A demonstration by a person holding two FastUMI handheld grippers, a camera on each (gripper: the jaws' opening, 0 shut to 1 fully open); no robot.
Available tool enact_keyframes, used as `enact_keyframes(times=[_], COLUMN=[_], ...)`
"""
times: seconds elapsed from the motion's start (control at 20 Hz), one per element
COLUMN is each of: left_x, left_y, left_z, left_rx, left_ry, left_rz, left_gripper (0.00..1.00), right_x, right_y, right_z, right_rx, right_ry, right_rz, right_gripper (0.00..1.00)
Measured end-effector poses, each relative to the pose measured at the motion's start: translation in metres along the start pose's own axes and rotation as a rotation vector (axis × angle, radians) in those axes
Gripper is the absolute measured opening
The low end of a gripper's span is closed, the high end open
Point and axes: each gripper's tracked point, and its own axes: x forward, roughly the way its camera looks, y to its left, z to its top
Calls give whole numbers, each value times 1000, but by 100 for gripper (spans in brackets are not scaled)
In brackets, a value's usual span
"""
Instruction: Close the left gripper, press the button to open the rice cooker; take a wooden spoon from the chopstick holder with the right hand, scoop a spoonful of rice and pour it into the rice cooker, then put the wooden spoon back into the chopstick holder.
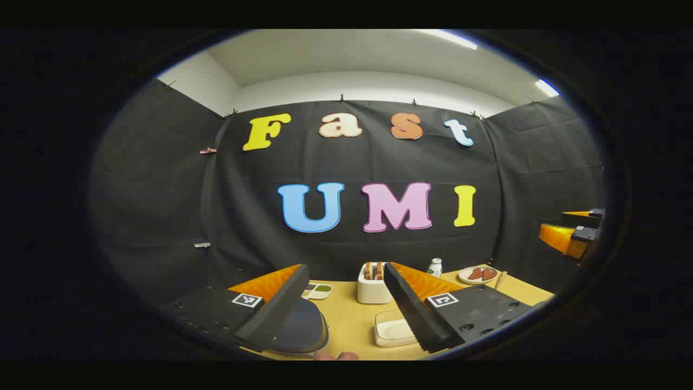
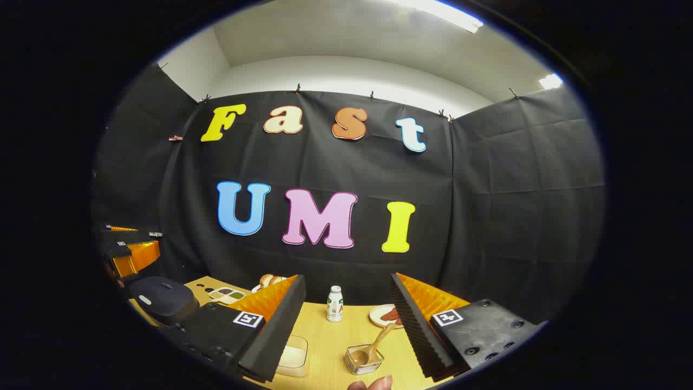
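In the left gripper view my left gripper (image 1: 344, 267) is open, held above the near table edge. The dark rice cooker (image 1: 303, 327) sits low behind its left finger, lid down. A clear box of rice (image 1: 391, 328) lies by its right finger. In the right gripper view my right gripper (image 2: 347, 277) is open with nothing in it. Between its fingers, low down, a wooden spoon (image 2: 377, 342) leans in a small glass holder (image 2: 363, 362). The rice box (image 2: 294, 357) is to the left, and the rice cooker (image 2: 162, 298) farther left under the left gripper (image 2: 130, 250).
A white toaster (image 1: 372, 287) with bread stands mid-table, beside a small divided dish (image 1: 319, 291). A bottle (image 2: 335, 303) and a plate (image 2: 385, 315) stand at the back near the cloth wall. A person's fingertips (image 2: 371, 384) show at the bottom edge. The right gripper (image 1: 571, 232) hangs far right.
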Motion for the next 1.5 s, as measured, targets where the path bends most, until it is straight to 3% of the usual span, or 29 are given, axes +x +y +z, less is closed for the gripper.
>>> enact_keyframes(times=[0.55, 1.0, 1.1, 1.2, 1.3, 1.35, 1.45, 1.5], left_x=[4, 1, 0, -1, -1, 0, 4, 3], left_y=[8, 11, 13, 11, 12, 19, 32, 36], left_z=[0, 4, 5, 5, 2, 1, -6, -11], left_rx=[-3, -6, -12, -16, -24, -27, -42, -52], left_ry=[-2, -14, -15, -17, -2, 5, 25, 40], left_rz=[13, 1, -7, -40, -71, -67, -58, -65], left_gripper=[97, 95, 90, 75, 53, 34, 10, 8], right_x=[5, 0, 0, 0, 0, -1, -2, -2], right_y=[4, 9, 12, 15, 18, 17, 18, 19], right_z=[8, 15, 17, 19, 19, 19, 19, 20], right_rx=[-6, -22, -26, -33, -37, -38, -47, -52], right_ry=[-13, -34, -38, -46, -47, -47, -47, -48], right_rz=[-3, 1, 5, 8, 14, 15, 18, 19], right_gripper=[97, 97, 97, 97, 97, 97, 97, 97])
